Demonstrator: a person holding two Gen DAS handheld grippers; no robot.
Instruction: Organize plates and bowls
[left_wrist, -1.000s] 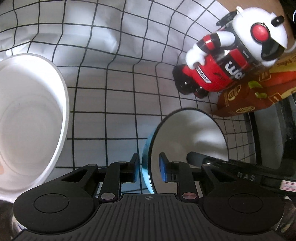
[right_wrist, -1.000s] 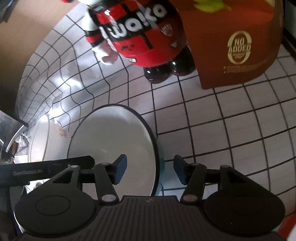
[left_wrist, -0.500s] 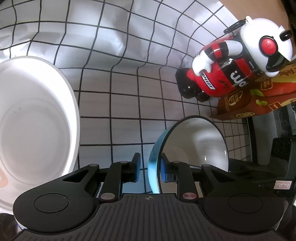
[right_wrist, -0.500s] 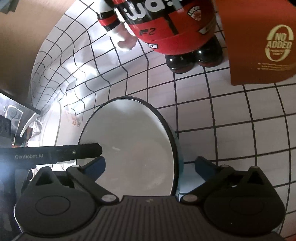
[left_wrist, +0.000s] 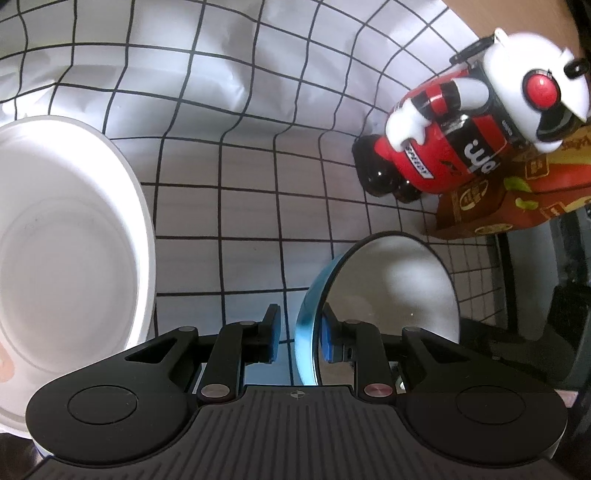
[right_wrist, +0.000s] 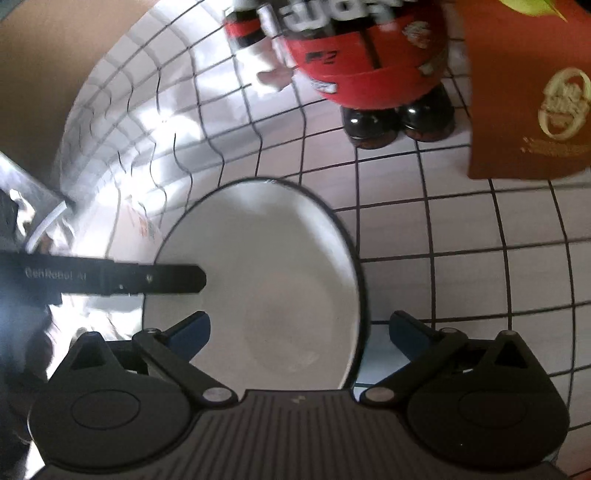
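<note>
Left gripper (left_wrist: 297, 338), bottom center, pitched steeply down, straddles blue bowl (left_wrist: 391, 295) rim; grip unclear. Right gripper (right_wrist: 299, 330) just spread wide, bowl between.

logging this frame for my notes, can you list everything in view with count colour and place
blue bowl: 1, blue outside, white inside, dark rim, near centre of the cloth, its rim between the left gripper's fingers
white bowl: 1, white, orange marks on its outer side, left of the blue bowl
toy figure: 1, red, black and white, standing at the back of the cloth
carton: 1, red-brown with gold print, beside the toy figure
tablecloth: 1, white with black grid, under everything
left gripper: 1, black with blue pads, narrowly open around the blue bowl's rim
right gripper: 1, black with blue pads, has just opened wide, one pad over the bowl, one outside its rim
</note>
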